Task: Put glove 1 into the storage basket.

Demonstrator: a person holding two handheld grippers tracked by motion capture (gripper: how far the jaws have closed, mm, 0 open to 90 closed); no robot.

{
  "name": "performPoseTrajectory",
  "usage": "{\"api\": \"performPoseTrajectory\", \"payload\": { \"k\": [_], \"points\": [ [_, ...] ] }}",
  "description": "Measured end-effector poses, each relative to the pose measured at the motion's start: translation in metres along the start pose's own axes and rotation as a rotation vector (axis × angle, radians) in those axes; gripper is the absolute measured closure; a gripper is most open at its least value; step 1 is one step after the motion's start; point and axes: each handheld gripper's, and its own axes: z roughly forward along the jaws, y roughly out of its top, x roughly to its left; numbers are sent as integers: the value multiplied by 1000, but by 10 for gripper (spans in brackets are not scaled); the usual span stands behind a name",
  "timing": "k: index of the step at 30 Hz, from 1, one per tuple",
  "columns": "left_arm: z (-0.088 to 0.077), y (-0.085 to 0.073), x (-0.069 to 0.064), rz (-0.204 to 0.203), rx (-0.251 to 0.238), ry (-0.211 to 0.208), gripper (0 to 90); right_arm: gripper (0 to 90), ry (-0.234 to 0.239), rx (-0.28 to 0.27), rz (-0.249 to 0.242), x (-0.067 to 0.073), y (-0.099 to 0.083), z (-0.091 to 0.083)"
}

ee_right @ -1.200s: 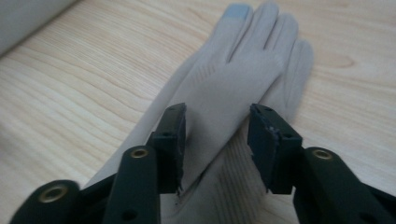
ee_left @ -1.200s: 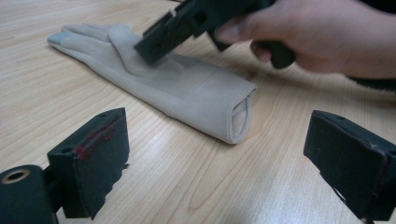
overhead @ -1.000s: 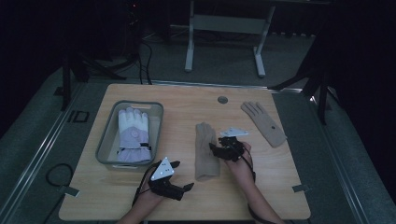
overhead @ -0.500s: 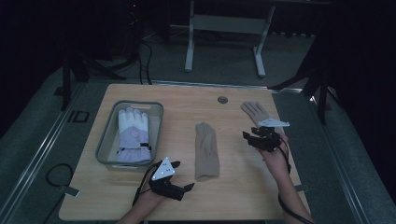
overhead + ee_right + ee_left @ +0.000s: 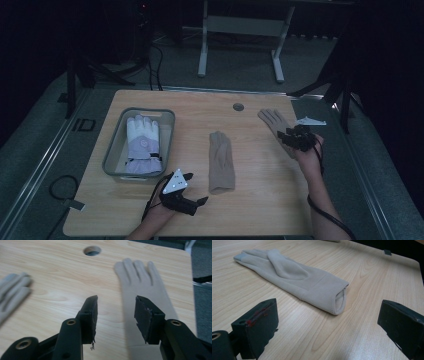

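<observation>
glove [image 5: 143,145] in bin [image 5: 112,150], two gloves [image 5: 221,162] rightward

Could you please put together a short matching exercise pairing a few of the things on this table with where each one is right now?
Things:
1. white and lilac glove
2. beige glove with fingers together
3. beige glove with fingers spread
4. round hole

Places:
A. under the right gripper, at the table's right edge
B. in the tabletop near the far edge
C. inside the grey bin
D. mid-table, beyond the left gripper

Pairs: 1-C, 2-D, 3-A, 4-B
</observation>
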Motion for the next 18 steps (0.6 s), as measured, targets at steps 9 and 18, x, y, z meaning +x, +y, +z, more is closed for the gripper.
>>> {"api": "performPoseTrajectory", "payload": {
  "k": [9,18],
  "points": [
    [0,0,1,-6,-3,-1,32,548,-70,66,40,-33,3,26],
    [1,-1,2,-17,-4,3,32,552,-60,112,58,-47,1,48]
  ]
}}
